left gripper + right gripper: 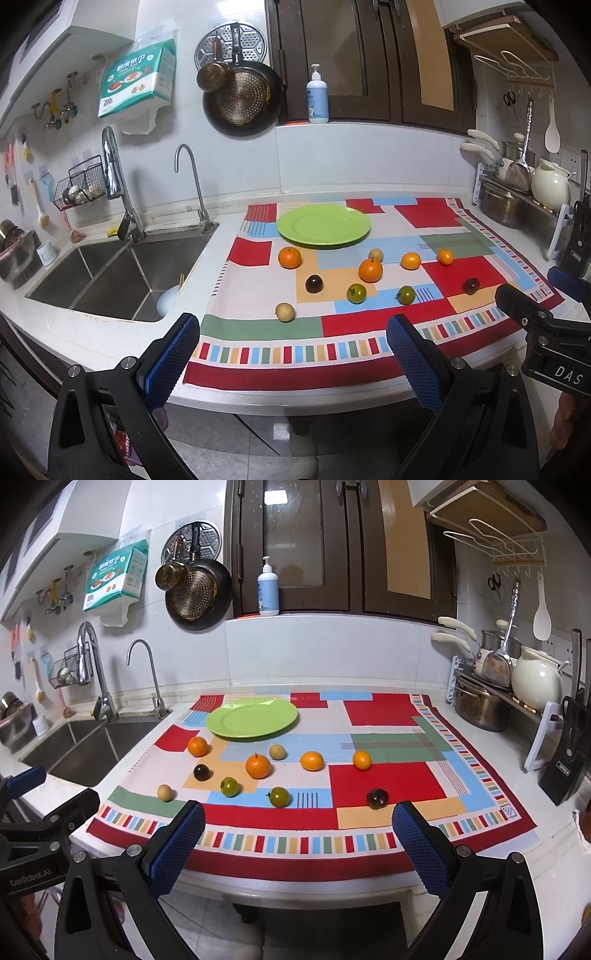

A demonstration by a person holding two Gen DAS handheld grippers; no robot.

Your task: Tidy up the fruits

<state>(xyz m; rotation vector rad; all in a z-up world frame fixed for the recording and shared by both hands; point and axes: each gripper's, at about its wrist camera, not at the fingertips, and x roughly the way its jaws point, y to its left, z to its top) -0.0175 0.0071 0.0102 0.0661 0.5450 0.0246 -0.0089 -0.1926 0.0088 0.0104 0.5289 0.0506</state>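
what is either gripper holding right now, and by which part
Nothing is held. The left gripper and right gripper are both open and empty, short of the fruits on the patterned cloth.

You're working in a home kitchen: a steel double sink (110, 273) with two faucets (118, 184) sits left of the white counter, pans (242, 98) hang on the tiled wall, and pots (480, 705), a kettle (535, 679) and a knife block (569, 753) crowd the right side.

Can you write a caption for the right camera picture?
Open right gripper faces ten fruits scattered before an empty green plate.
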